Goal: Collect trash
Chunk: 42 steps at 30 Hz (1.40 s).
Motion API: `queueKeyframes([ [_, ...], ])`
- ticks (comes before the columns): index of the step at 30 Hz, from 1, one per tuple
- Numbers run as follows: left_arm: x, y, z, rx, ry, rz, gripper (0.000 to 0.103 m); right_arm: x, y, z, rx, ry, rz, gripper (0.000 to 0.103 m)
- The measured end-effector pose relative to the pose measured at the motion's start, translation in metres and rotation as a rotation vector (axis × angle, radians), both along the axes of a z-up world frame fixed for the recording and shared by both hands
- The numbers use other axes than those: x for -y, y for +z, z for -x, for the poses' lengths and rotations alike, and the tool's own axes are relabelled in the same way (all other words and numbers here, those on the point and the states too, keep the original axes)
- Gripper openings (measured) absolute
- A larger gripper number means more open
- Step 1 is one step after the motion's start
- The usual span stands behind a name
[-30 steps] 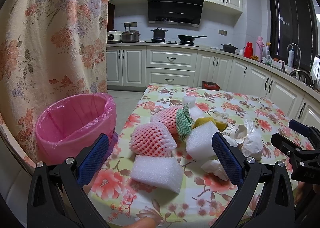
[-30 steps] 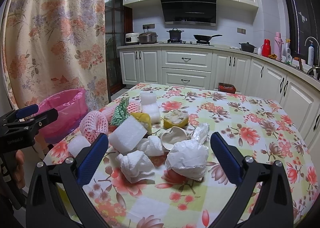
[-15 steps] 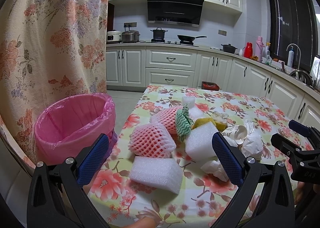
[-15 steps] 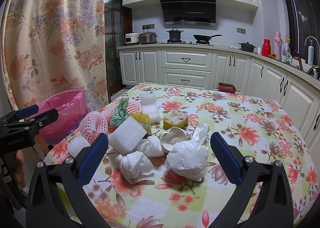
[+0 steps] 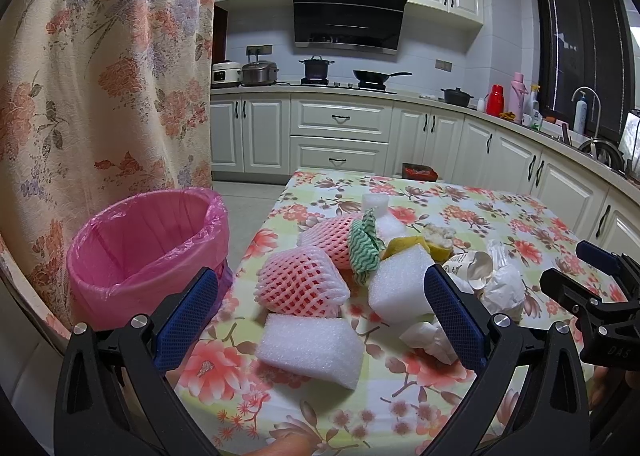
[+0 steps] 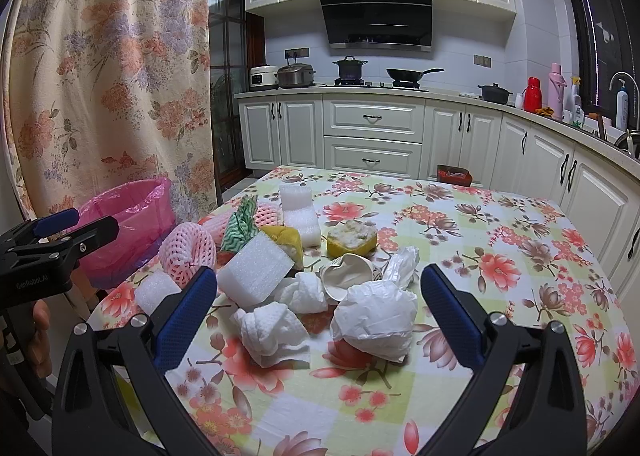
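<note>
A pile of trash lies on the floral tablecloth (image 5: 500, 215): a white foam block (image 5: 310, 344) nearest my left gripper, a pink foam net (image 5: 300, 282), a second foam block (image 5: 398, 284), a green striped cloth (image 5: 362, 252), yellow peel (image 6: 352, 240), a crushed paper cup (image 6: 346, 276), crumpled tissue (image 6: 272, 330) and a white plastic wad (image 6: 376, 320). A bin with a pink liner (image 5: 148, 252) stands left of the table. My left gripper (image 5: 320, 320) is open, just short of the foam block. My right gripper (image 6: 318, 314) is open, its fingers flanking the tissue and the wad.
A floral curtain (image 5: 100, 95) hangs close behind the bin. White kitchen cabinets (image 5: 340, 135) and a counter with pots run along the back and right. A small red box (image 6: 454, 175) sits beyond the table's far edge. The right gripper also shows in the left wrist view (image 5: 592, 288).
</note>
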<state>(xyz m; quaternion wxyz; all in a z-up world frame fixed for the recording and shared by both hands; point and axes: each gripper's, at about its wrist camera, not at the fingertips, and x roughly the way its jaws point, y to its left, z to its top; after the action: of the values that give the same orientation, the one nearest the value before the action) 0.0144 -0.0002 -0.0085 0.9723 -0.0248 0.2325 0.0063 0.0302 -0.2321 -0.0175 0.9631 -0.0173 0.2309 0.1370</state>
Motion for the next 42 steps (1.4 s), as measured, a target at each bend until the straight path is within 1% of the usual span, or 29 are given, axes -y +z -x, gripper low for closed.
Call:
queueKeyframes([
  [33,0.000,0.000,0.000,0.000,0.001,0.000,0.096,0.000,0.000,0.000,-0.001,0.000,-0.001,0.099],
  [38,0.001,0.000,-0.002,0.001,0.003,0.000,0.096,0.004,-0.005,-0.005,-0.013,-0.009,-0.008,0.099],
  [42,0.000,-0.006,-0.005,-0.010,-0.002,0.003,0.096,0.006,-0.013,-0.010,-0.036,-0.013,-0.009,0.099],
])
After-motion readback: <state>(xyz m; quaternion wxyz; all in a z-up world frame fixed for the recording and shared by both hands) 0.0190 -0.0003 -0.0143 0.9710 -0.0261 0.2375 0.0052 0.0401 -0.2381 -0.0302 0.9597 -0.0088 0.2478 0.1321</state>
